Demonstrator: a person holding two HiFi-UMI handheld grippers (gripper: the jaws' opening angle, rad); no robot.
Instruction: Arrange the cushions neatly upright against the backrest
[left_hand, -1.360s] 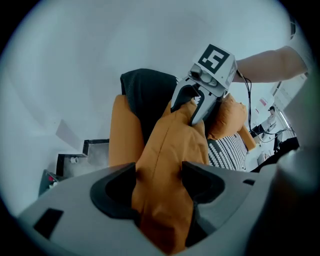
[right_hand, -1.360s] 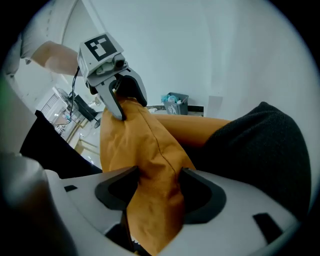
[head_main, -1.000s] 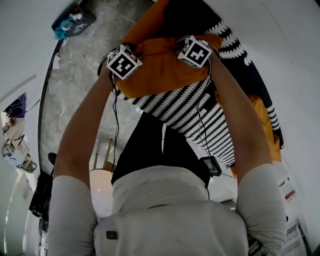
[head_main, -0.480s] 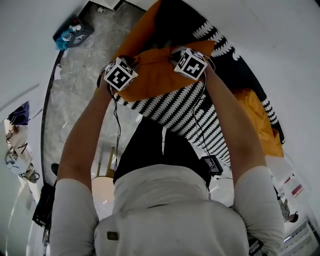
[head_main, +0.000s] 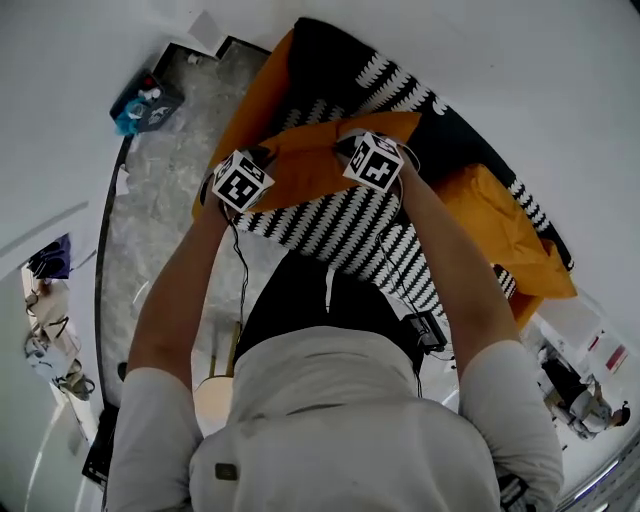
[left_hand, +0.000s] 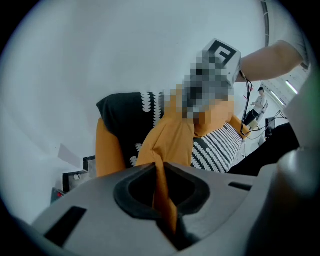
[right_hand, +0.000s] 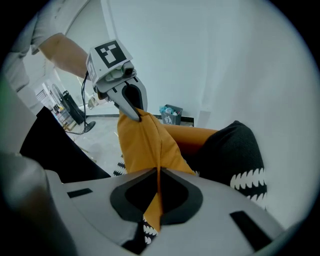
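An orange cushion (head_main: 312, 160) hangs between my two grippers above the black-and-white patterned sofa seat (head_main: 350, 225). My left gripper (head_main: 262, 160) pinches one top corner; its jaws have just been closing, and orange fabric is clamped between them (left_hand: 162, 172). My right gripper (head_main: 350, 142) is shut on the other corner, with fabric squeezed in its jaws (right_hand: 159, 175). Behind the cushion stands the black backrest (head_main: 340, 65). A second orange cushion (head_main: 500, 230) lies on the seat to the right.
An orange armrest (head_main: 262, 100) closes the sofa's left end, with grey marble floor (head_main: 165, 180) beyond it. A small bin with blue items (head_main: 145, 100) stands by the wall. A black cushion with white marks (right_hand: 232, 150) leans at the back. Cables hang by my legs.
Both grippers have risen with the orange cushion, lifting it off the patterned seat. More of the sofa and the second orange cushion have come into view.
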